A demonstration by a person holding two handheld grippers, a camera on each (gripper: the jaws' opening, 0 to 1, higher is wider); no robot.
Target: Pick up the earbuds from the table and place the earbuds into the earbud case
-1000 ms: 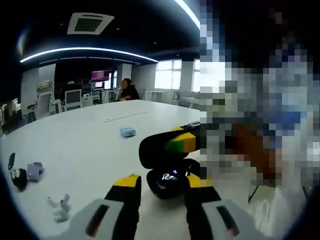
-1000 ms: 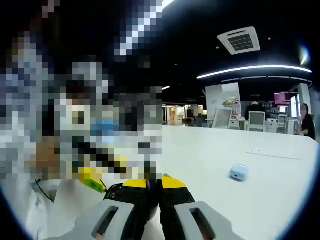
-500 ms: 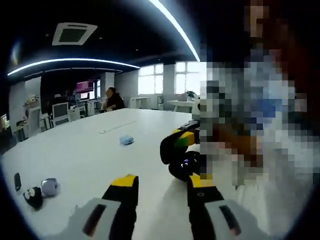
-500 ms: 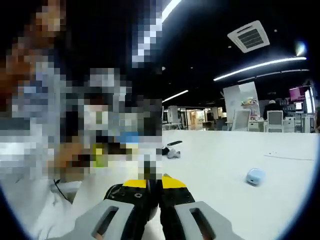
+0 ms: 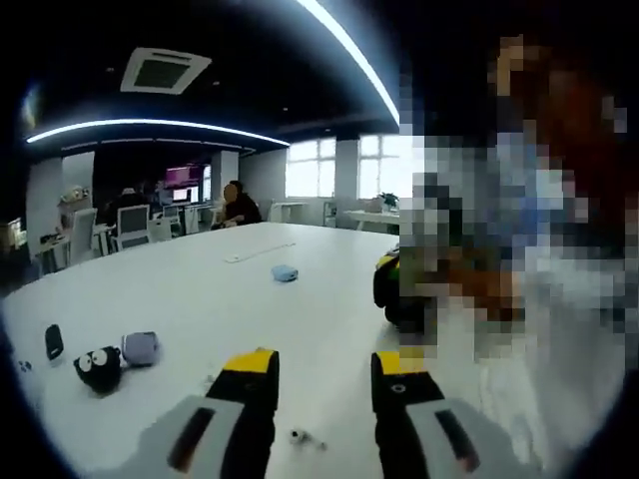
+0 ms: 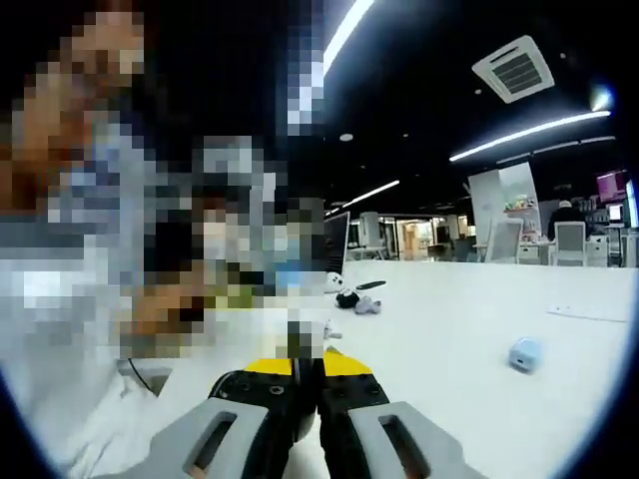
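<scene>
My left gripper (image 5: pixel 321 365) hangs open low over the white table (image 5: pixel 200 299). A small white earbud (image 5: pixel 300 436) lies on the table between its jaws. To the right, my right gripper (image 5: pixel 389 287) shows as a black shape with yellow and green marks, partly hidden. In the right gripper view my right gripper (image 6: pixel 319 367) has its jaws pressed together. A black earbud case (image 6: pixel 236 385) shows as a dark edge at its left jaw, and most of the case is hidden.
A pale blue case (image 5: pixel 285 272) (image 6: pixel 526 351) lies farther out on the table. A black toy-like object (image 5: pixel 97 367), a lavender case (image 5: pixel 140 347) and a small black item (image 5: pixel 53 341) sit at the left. A person (image 5: pixel 238 204) sits at the far end.
The right gripper, with the black case, has drawn away to the right in the left gripper view. The left view has shifted, and a white earbud now lies between the left jaws.
</scene>
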